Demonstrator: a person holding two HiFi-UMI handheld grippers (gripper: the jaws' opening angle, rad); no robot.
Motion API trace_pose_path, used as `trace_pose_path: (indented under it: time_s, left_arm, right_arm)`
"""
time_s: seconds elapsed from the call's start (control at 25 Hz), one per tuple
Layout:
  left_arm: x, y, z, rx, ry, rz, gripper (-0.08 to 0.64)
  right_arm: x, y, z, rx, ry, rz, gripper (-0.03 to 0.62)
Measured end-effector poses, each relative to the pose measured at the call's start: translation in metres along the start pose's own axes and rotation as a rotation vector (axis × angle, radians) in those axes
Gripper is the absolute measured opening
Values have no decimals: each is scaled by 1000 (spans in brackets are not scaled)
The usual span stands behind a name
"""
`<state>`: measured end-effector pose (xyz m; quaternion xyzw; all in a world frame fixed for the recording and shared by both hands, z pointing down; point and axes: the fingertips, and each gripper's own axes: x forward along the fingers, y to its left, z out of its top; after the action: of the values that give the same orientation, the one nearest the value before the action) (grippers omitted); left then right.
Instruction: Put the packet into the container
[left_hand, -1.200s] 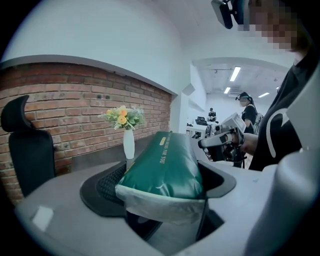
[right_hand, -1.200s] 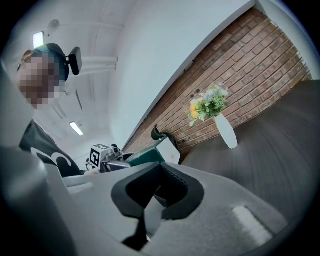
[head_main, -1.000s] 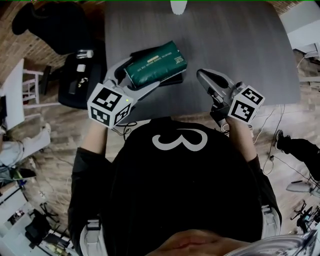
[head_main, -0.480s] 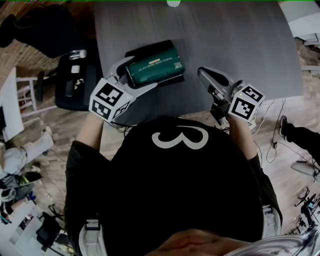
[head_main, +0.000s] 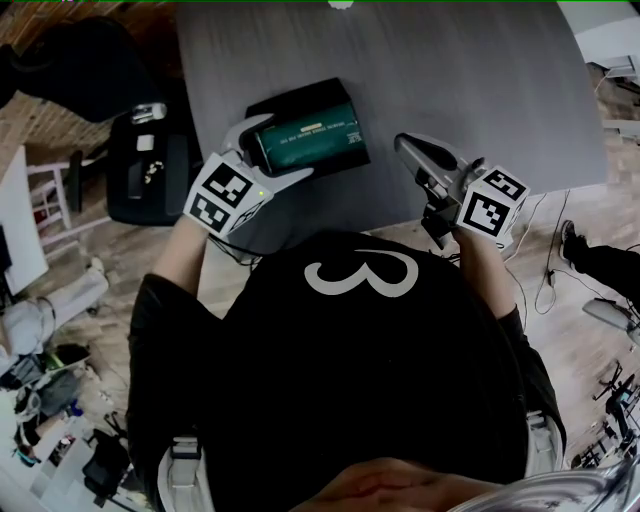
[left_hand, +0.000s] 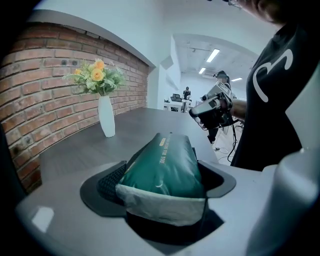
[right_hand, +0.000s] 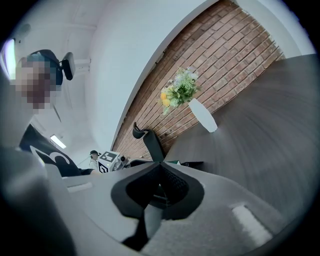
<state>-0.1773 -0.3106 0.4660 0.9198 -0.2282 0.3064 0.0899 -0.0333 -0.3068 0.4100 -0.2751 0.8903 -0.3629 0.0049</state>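
While the left tongs (head_main: 278, 150) grip the green packet (head_main: 312, 138), apparently settled into the black container (head_main: 285, 100) on the bench (head_main: 460, 80), right tongs (head_main: 410, 150) pinched empty, release looks next.

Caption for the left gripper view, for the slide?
Left gripper clamping the packet by its end above the table; vase by the brick wall, right gripper beyond.
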Motion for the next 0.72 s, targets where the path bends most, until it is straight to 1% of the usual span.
trace_pose_path:
  time_s: [0.2,0.48,0.72]
  left_arm:
    - [12,-2,-3,37,16,-2,463]
    - [17,3,-12,25,44,4,463]
    - [21,4,-15,50,67,26,468]
  right_arm:
    - [-2,-3,-5,15,11,-14,1]
    - [0,-5,-9,28,24,-11,0]
    - [0,-5,-10,35,27,-5,1]
